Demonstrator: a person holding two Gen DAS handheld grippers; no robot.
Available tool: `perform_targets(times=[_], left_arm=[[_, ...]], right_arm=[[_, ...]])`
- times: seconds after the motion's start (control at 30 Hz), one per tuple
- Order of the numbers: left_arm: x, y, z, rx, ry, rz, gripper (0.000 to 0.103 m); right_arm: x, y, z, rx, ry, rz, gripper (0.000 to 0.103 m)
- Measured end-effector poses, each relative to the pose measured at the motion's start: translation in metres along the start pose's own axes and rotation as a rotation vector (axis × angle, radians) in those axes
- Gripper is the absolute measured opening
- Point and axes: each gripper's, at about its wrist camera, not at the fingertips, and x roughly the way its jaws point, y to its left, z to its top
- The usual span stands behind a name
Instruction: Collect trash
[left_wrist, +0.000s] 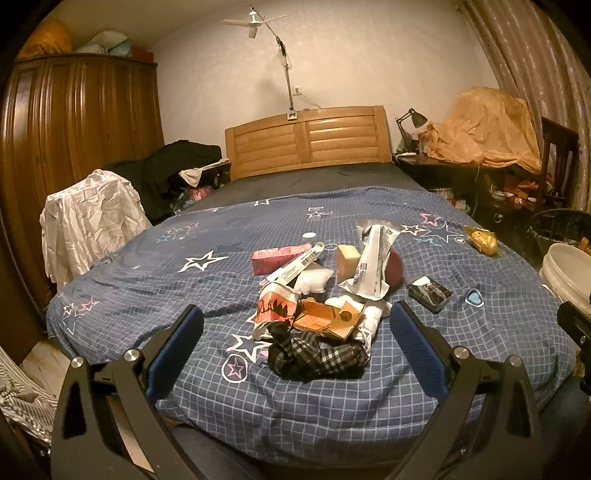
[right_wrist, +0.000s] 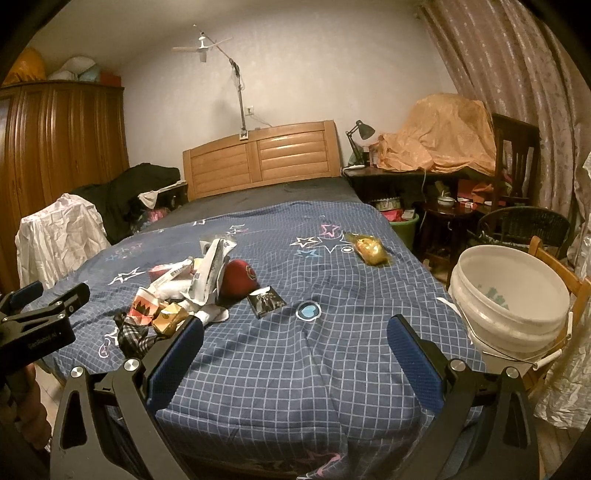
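Both grippers, left gripper (left_wrist: 295, 332) and right gripper (right_wrist: 295, 332), spread wide, holding nothing. Trash pile (left_wrist: 317, 291) (wrappers, boxes) just ahead of left fingers, on bed (right_wrist: 332, 354). White bucket (right_wrist: 513, 295) ahead-right of right gripper.

Dim warm indoor light, soft shadows, heavy fisheye edge distortion.

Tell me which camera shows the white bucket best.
The right wrist view: the white bucket shows whole, open top and wire handle included, on a wooden chair beside the bed. The left wrist view catches only part of it at the right edge.
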Motion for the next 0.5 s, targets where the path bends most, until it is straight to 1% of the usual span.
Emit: perform_targets(times=[0.5], left_arm=[[0.0034, 0.0010, -0.0028, 0.005, 0.007, 0.004, 0.097]], right_arm=[[0.0023, -0.0004, -0.0028, -0.001, 0.008, -0.006, 0.099]])
